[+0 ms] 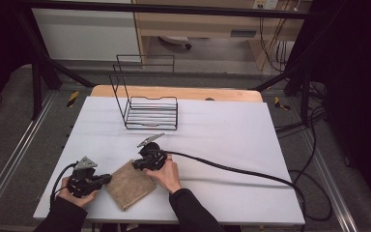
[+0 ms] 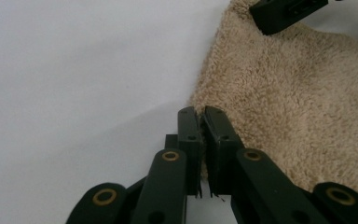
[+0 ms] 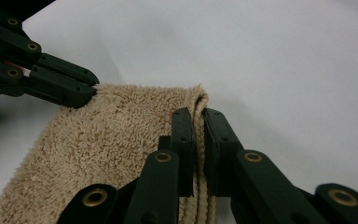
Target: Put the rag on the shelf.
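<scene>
The towel (image 1: 129, 184) lies flat on the counter (image 1: 212, 130). Adjacent corners are pinched by the left gripper (image 2: 201, 122) and right gripper (image 3: 198, 119), both clenched, presumably so it can be lifted evenly.

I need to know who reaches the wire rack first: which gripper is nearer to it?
Right. The right gripper sits just below the wire rack, clamped on the towel; the left gripper lies farther down-left.
</scene>
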A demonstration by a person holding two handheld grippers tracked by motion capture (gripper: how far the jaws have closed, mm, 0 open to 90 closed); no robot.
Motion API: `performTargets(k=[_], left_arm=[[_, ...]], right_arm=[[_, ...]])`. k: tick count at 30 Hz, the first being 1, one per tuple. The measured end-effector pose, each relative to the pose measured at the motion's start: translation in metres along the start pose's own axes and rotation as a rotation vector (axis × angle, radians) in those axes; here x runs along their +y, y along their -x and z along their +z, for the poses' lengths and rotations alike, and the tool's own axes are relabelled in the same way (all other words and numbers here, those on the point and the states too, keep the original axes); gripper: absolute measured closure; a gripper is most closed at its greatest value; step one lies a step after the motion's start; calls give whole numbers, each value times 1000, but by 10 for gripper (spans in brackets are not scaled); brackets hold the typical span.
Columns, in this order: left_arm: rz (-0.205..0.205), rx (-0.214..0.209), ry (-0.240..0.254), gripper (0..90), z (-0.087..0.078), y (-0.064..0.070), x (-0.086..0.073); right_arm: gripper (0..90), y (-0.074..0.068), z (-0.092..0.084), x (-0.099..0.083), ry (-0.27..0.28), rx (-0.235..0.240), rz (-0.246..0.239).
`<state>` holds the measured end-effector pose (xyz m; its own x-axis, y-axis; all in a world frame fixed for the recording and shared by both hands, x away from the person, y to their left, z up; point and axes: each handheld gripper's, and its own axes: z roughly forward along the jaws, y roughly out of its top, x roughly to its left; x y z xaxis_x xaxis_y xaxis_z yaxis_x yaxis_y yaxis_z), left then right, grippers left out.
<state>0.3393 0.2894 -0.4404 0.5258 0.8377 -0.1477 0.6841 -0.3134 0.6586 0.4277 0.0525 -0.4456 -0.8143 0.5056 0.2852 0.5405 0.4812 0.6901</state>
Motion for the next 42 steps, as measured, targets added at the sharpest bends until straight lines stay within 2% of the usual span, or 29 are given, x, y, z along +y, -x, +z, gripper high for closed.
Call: performTargets(k=[5,6,9,12,13,15,16,17,26,29,32,35,38,41,42], left_arm=[[10,6,16,856,4,-1,13],[10,6,16,856,4,-1,13],[18,12,26,858,12,-1,28],[29,18,30,859,18,0,36],[36,22,34,859,24,2,44],[35,22,34,859,28,3,48],[38,22,36,859,31,5,51],[38,19,41,859,38,8,57],[48,9,68,859,62,19,75],[42,-8,71,856,70,21,77],[33,-23,80,846,70,20,77],[29,-21,82,805,68,18,77],[26,-15,85,650,62,15,76],[9,-20,103,581,55,12,75],[4,-20,104,581,54,11,74]], right_arm=[[842,-5,-9,0,21,-65,-4],[842,-5,-9,0,21,-65,-4],[842,-1,-17,-3,51,-105,38],[841,2,-25,-7,74,-144,64],[841,3,-27,-9,80,-156,79],[841,5,-32,-13,95,-187,96],[841,5,-32,-13,95,-187,96],[840,7,-37,-17,107,-209,123],[835,16,-51,-39,144,-282,194],[832,19,-55,-45,151,-291,207],[818,23,-53,-50,152,-289,217],[797,24,-52,-51,150,-299,210],[718,25,-55,-50,146,-314,185],[625,27,-60,-49,153,-310,162],[625,27,-60,-49,153,-310,162]])
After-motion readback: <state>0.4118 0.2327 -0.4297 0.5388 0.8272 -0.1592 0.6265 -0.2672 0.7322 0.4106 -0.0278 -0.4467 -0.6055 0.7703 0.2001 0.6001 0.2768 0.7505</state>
